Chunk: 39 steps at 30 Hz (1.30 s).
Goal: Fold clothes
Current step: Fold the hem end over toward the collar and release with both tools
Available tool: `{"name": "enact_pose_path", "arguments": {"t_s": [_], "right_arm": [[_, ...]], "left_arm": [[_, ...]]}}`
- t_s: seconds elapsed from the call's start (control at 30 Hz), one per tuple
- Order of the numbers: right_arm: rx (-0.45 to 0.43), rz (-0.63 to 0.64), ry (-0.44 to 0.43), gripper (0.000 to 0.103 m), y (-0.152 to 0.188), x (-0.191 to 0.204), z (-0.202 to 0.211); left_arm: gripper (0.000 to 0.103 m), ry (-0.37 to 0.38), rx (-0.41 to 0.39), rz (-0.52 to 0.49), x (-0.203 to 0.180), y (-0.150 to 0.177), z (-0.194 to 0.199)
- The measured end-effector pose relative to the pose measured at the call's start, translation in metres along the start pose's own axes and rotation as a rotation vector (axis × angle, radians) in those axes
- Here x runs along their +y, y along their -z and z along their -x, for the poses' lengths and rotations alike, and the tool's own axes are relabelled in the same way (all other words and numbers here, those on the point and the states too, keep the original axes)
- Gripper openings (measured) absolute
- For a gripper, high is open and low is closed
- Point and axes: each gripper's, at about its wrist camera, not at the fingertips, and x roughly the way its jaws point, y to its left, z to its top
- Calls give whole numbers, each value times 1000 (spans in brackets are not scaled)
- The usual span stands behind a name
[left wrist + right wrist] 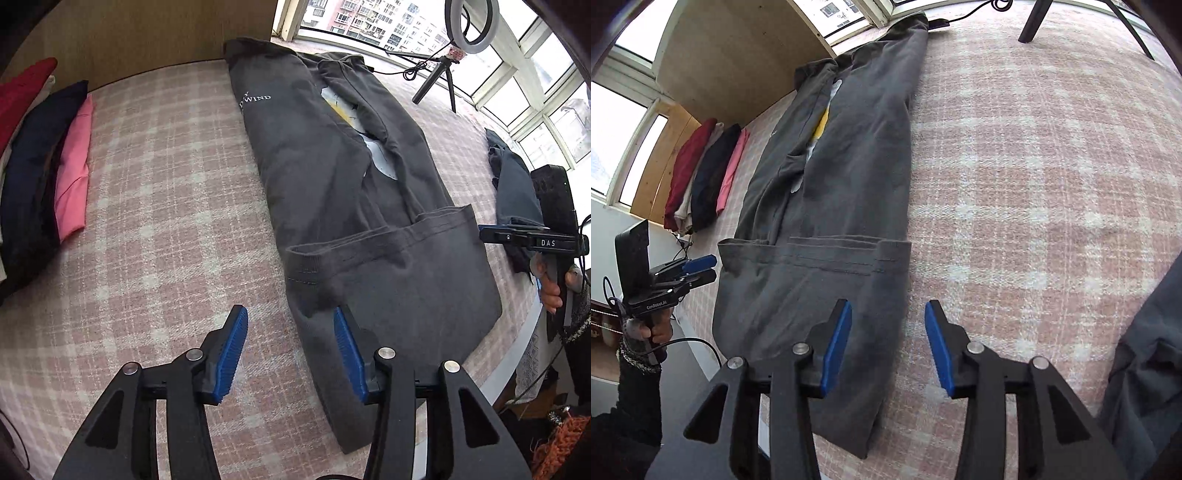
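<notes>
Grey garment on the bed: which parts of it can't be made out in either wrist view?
- Print on the grey garment: both views, mostly covered by the folded-in sides.
- White lettering: left wrist view, start lost in a crease.
- Near hem: both views, partly behind the left gripper and right gripper.

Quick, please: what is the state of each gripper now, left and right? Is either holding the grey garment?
Left gripper: open, holds nothing, above the near edge of the grey garment.
Right gripper: open, holds nothing, above the garment's other near edge.
</notes>
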Motion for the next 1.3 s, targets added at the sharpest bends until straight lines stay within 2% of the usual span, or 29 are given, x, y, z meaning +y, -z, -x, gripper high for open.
{"name": "enact_pose_path", "arguments": {"t_s": [0.03, 0.07, 0.1, 0.13, 0.2, 0.3, 0.37, 0.4, 0.47, 0.53, 0.6, 0.67, 0.73, 0.77, 0.83, 0.9, 0.97, 1.03, 1.07, 1.13, 1.2, 1.27, 1.3], "right_arm": [[-3, 7, -3, 39, -2, 2, -4], [-4, 21, -3, 34, -3, 4, -7], [-1, 35, -1, 18, -4, 8, -10], [1, 52, 8, 9, -4, 12, -11], [-11, 86, 35, 7, -4, 19, -7], [-76, 99, 22, 6, -6, 27, 11], [-88, 111, 51, 6, -10, 27, 9], [-89, 119, 73, 6, -12, 27, 5], [-45, 110, 115, 9, -16, 23, -6], [-6, 86, 148, 15, -16, 19, -12], [-64, 60, 141, 16, -6, 18, 13], [-131, 56, 145, 16, 13, 24, 43], [-156, 89, 83, 16, 36, 40, 58], [-155, 108, 57, 16, 46, 50, 60], [-127, 139, 47, 16, 61, 67, 47], [-88, 171, 44, 16, 71, 83, 23], [-45, 209, 117, 16, 81, 88, 2], [-5, 253, 217, 16, 93, 88, -16], [2, 257, 244, 16, 99, 84, -16], [-4, 215, 221, 16, 108, 72, -4], [-38, 179, 220, 16, 106, 71, 9], [-88, 165, 215, 18, 101, 73, 20], [-109, 166, 207, 25, 95, 76, 20]], "left_arm": [[35, 24, -9, -3, -1, -4, -4], [17, 47, -10, -12, -3, -8, -9], [6, 61, -2, -26, -5, -11, -14], [6, 61, 4, -43, -8, -13, -17], [5, 41, -18, -85, -14, -14, -9], [5, 48, -75, -120, -14, -16, 8], [6, 49, -108, -139, -11, -19, 15], [8, 53, -97, -134, -8, -22, 10], [8, 53, -26, -107, 0, -25, -9], [13, 21, 28, -105, 4, -23, -16], [19, 2, 12, -96, 7, -14, -1], [19, -16, -23, -114, 1, 2, 26], [20, 9, -59, -155, -15, 22, 46], [24, 44, -68, -173, -25, 32, 53], [27, 150, -47, -209, -48, 49, 48], [27, 209, -13, -262, -74, 56, 31], [27, 198, 16, -329, -94, 63, 11], [27, 156, 68, -371, -98, 75, -9], [24, 138, 55, -395, -95, 82, -11], [22, 110, 83, -403, -87, 92, -7], [22, 106, 93, -355, -82, 89, 3], [22, 112, 58, -355, -89, 82, 11], [24, 114, 30, -375, -95, 77, 14]]}}
